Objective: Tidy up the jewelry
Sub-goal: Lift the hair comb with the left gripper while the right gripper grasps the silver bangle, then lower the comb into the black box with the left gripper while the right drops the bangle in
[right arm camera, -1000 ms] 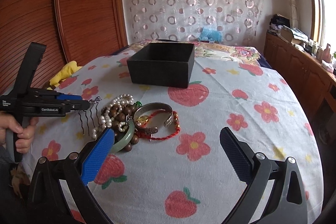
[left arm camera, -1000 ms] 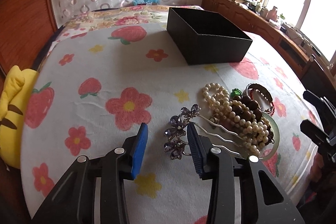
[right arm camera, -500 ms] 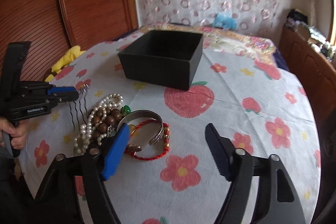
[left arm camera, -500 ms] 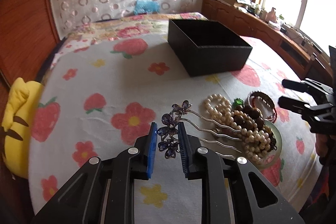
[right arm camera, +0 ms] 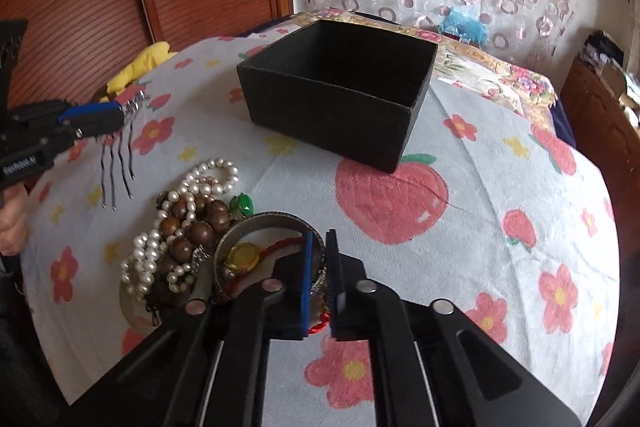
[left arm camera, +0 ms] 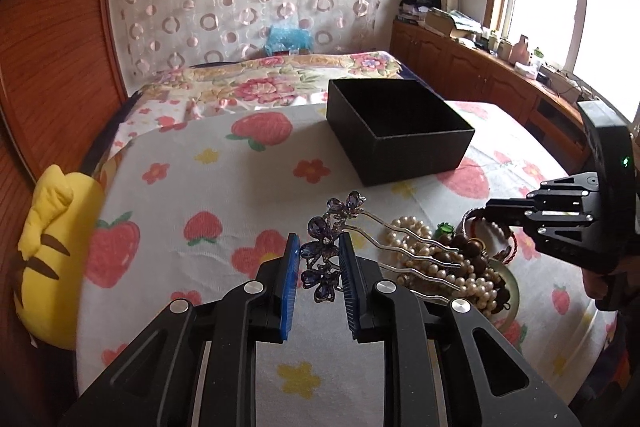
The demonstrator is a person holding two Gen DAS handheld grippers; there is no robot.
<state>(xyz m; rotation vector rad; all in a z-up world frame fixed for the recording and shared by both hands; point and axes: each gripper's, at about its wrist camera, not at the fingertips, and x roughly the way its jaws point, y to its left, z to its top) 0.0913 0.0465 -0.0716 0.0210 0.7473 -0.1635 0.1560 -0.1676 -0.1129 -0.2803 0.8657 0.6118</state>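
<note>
My left gripper (left arm camera: pixel 319 247) is shut on a purple flower hair comb (left arm camera: pixel 325 254) and holds it above the cloth; its metal prongs (right arm camera: pixel 116 167) hang free in the right wrist view. My right gripper (right arm camera: pixel 319 241) is shut on the rim of a silver bangle (right arm camera: pixel 264 223) in the jewelry pile. The pile holds a pearl necklace (right arm camera: pixel 208 179), brown wooden beads (right arm camera: pixel 188 227), a green stone (right arm camera: pixel 242 205) and a red cord bracelet (right arm camera: pixel 280 247). An open black box (right arm camera: pixel 340 87), also in the left wrist view (left arm camera: pixel 396 131), stands behind the pile.
The table wears a white cloth with strawberries and flowers (right arm camera: pixel 400 195). A yellow plush (left arm camera: pixel 52 247) lies at its left edge. A bed (left arm camera: pixel 272 83) and a wooden cabinet (left arm camera: pixel 472 75) stand behind.
My left gripper closed on the hair comb and lifted it off the pile. My right gripper moved down to the pile and closed on the silver bangle.
</note>
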